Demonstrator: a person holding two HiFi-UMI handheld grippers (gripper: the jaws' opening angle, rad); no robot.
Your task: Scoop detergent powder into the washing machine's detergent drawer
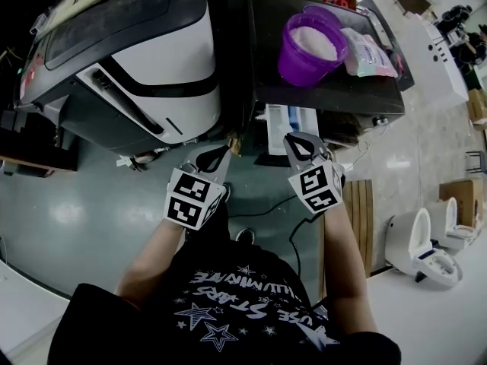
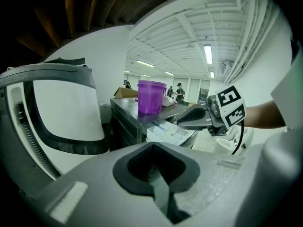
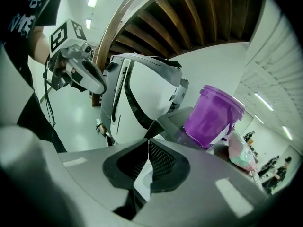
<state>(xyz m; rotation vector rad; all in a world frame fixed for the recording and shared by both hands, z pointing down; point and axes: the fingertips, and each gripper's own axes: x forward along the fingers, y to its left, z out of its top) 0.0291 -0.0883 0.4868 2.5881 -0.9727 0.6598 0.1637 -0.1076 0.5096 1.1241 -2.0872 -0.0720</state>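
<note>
**Two shut claws wait near an open detergent drawer and a bucket of powder**

Seen from above, a large white and black appliance (image 1: 152, 67) fills the far left. Just near of it, the left claw (image 1: 221, 157) points away from the person. Its jaws are closed together with nothing between them.

To its right, the white detergent drawer (image 1: 289, 120) juts out toward the person from under a dark-topped cabinet (image 1: 342, 93). The right claw (image 1: 298, 144) hovers just near the drawer's front. It too is fully closed and empty.

On the cabinet's top, beyond the drawer, stands a purple bucket (image 1: 295, 68) filled with pale powder (image 1: 313, 42). A soft bag (image 1: 371, 52) lies touching its right side. No scoop can be made out.

The powder is probably light and loose, so it would spill easily and could not be gripped directly. It would need a scoop, held by its handle and kept level. The bucket looks like thin, smooth plastic. Its bail handle, visible in the right gripper view, or its rim seems the surest hold. The drawer is probably light and slides easily, so it should not be knocked.
</note>
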